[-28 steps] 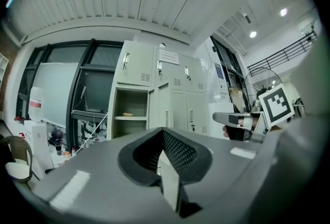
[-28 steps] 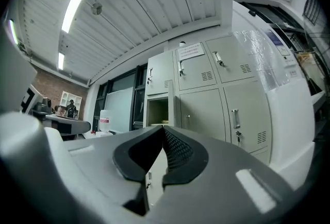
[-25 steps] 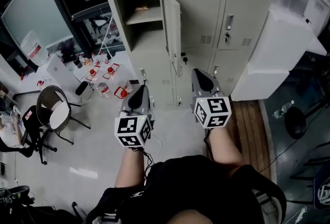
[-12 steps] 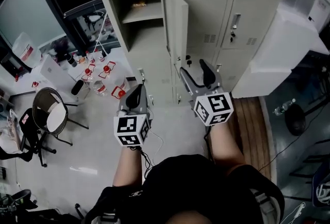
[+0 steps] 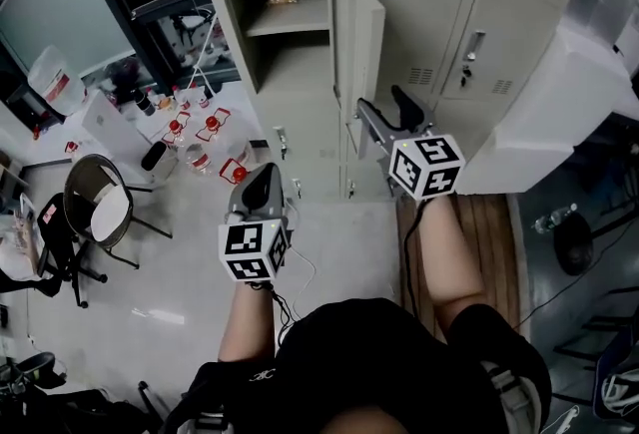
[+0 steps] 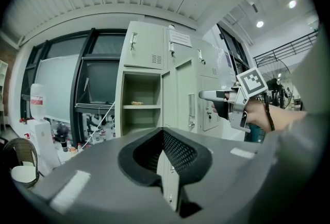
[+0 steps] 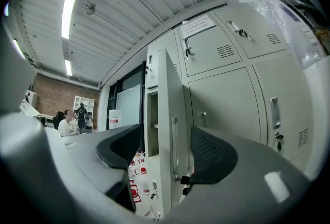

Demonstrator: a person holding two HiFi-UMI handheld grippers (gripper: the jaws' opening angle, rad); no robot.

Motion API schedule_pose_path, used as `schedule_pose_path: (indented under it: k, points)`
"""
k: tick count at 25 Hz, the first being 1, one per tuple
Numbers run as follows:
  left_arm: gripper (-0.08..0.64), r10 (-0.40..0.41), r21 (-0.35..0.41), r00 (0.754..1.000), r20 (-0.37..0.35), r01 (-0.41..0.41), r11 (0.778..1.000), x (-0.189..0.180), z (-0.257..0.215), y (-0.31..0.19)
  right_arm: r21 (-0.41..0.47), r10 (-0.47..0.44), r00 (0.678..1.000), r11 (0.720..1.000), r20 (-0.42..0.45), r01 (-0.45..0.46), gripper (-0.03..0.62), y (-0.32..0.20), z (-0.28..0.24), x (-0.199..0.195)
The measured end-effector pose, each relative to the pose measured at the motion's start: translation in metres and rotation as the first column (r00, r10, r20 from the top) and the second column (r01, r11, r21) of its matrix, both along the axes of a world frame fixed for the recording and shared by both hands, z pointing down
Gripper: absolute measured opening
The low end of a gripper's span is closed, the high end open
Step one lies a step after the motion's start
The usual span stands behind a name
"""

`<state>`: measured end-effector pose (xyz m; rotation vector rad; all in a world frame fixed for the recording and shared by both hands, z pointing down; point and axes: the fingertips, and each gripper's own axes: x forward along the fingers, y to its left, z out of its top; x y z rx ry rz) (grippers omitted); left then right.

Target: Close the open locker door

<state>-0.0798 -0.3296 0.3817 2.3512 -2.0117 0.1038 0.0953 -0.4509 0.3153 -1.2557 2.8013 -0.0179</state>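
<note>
The beige locker bank has one open door (image 5: 357, 31) standing out edge-on toward me beside its open compartment (image 5: 290, 43). My right gripper (image 5: 385, 111) is at the door's lower part, and its jaws are opening. In the right gripper view the door's edge (image 7: 170, 130) stands between the two spread fingers of the right gripper (image 7: 165, 155), and no pad presses on it. My left gripper (image 5: 264, 181) hangs lower and to the left, over the floor, shut on nothing. The left gripper view shows the open door (image 6: 177, 95) and the right gripper (image 6: 212, 96) beside it.
A small object lies on the shelf (image 5: 285, 1) inside the open compartment. Red-capped bottles (image 5: 205, 135) and a round chair (image 5: 100, 213) stand on the floor at left. A large white box (image 5: 559, 103) stands at right beside a wooden strip (image 5: 489, 232). People (image 7: 67, 122) sit far off.
The right gripper's jaws have gone from shut to wide apart, and it has moved forward and up to the door's edge. The left gripper has stayed about where it was.
</note>
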Motion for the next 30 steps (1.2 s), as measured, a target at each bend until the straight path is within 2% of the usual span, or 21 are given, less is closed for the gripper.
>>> schedule_pose_path:
  k: [3,7,9,10,19,30]
  points:
    - [0.000,-0.012,-0.003,1.000,0.003,0.012,1.000,0.000,0.002,0.001,-0.025,-0.014,1.000,1.000,0.011,0.014,0.290,-0.011,0.000,-0.003]
    - [0.000,-0.028,-0.004,1.000,0.008,0.028,1.000,-0.003,0.002,0.003,-0.031,-0.028,0.999,0.999,-0.018,0.028,0.268,-0.017,0.005,-0.010]
    - [0.000,-0.040,-0.004,0.999,0.009,0.040,0.999,-0.005,0.002,0.004,-0.012,-0.014,0.999,1.000,-0.036,0.014,0.126,-0.018,0.006,-0.011]
    - [0.000,-0.045,-0.004,0.999,0.010,0.045,0.999,-0.006,0.002,0.005,0.001,-0.008,0.999,1.000,-0.044,0.008,0.112,-0.018,0.006,-0.011]
    - [0.001,-0.098,-0.020,0.995,0.015,0.098,0.995,-0.010,0.008,0.013,0.010,-0.057,0.997,0.998,-0.043,0.057,0.117,-0.014,0.004,-0.027]
    - [0.000,-0.212,-0.036,0.977,0.016,0.212,0.977,-0.013,0.017,0.036,0.008,0.000,0.999,1.000,-0.045,0.000,0.120,-0.007,0.004,-0.054]
